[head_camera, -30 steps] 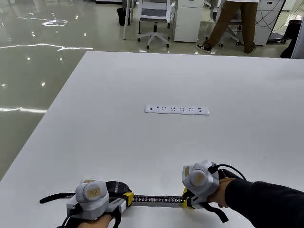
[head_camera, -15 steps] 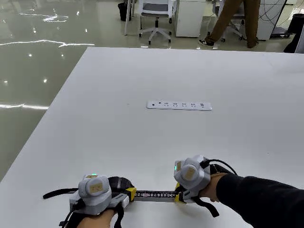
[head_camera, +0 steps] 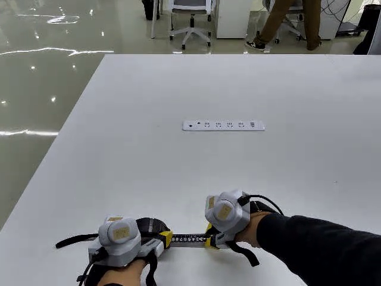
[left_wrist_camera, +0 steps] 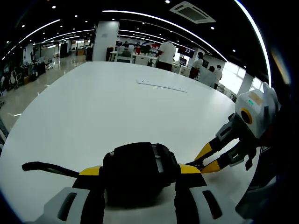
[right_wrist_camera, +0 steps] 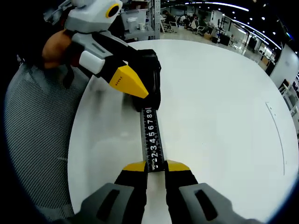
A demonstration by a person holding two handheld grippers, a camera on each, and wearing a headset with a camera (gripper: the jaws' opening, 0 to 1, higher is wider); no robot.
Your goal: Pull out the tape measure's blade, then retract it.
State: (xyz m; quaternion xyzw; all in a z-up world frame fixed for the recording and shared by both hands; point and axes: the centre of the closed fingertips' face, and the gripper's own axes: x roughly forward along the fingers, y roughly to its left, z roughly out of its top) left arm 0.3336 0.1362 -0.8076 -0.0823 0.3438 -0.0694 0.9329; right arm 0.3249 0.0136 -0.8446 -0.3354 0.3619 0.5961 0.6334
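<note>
Left hand-held gripper [left_wrist_camera: 140, 171] clamps black tape measure [left_wrist_camera: 135, 156]; right hand-held gripper [right_wrist_camera: 156, 167] pinches numbered blade [right_wrist_camera: 150, 133]

Grey left gripper [left_wrist_camera: 140, 169] and right gripper [right_wrist_camera: 155, 165], yellow-tipped fingers [right_wrist_camera: 135, 166], black sleeve [head_camera: 321, 244].

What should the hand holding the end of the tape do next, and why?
Probably ease the right hand-held gripper closer to the black round tape measure case clamped in the left hand-held gripper. The numbered metal blade has been getting shorter, yet a short stretch remains out between them, so retracting isn't finished.
</note>
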